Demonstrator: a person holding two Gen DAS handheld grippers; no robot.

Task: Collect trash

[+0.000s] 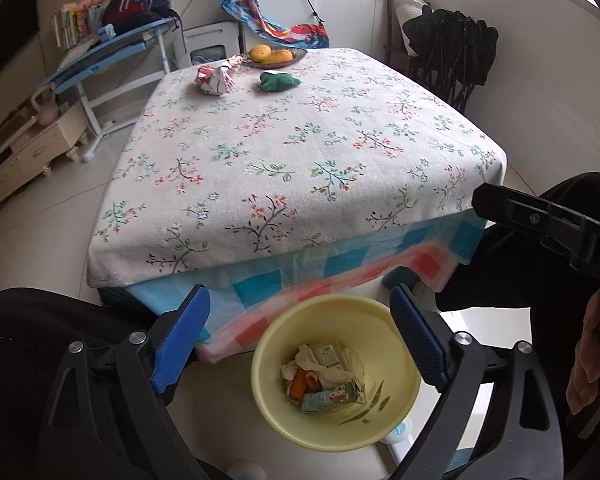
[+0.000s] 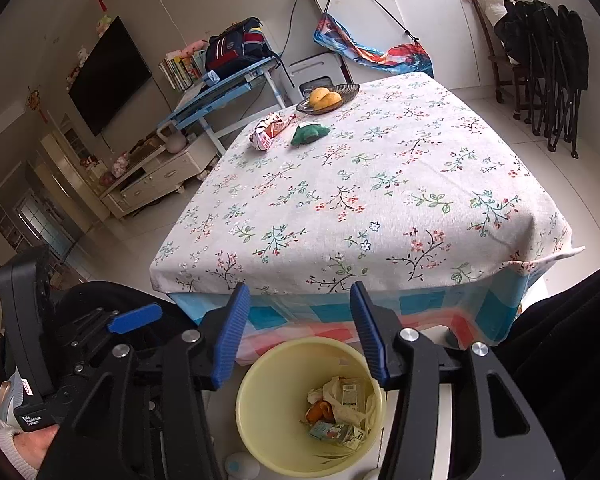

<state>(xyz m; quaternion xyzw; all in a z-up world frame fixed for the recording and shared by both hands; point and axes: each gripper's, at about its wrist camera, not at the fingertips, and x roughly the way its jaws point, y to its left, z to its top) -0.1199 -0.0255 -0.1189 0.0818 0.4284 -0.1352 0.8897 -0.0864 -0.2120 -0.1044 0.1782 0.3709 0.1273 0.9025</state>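
A yellow bin (image 1: 268,392) (image 2: 260,420) stands on the floor below the table's near edge and holds small cartons, crumpled tissue and orange peel. My left gripper (image 1: 300,336) is open and empty above the bin. My right gripper (image 2: 300,332) is open and empty, also above the bin. A crumpled red and white wrapper (image 1: 216,78) (image 2: 269,130) and a green crumpled bag (image 1: 278,81) (image 2: 309,134) lie at the far end of the table.
The table has a floral cloth (image 1: 300,152) (image 2: 380,200) over a checked one. A dish of yellow fruit (image 1: 272,57) (image 2: 327,98) sits at the far edge. A blue desk (image 1: 112,48), a low cabinet (image 2: 152,180) and folded black chairs (image 2: 548,60) surround the table.
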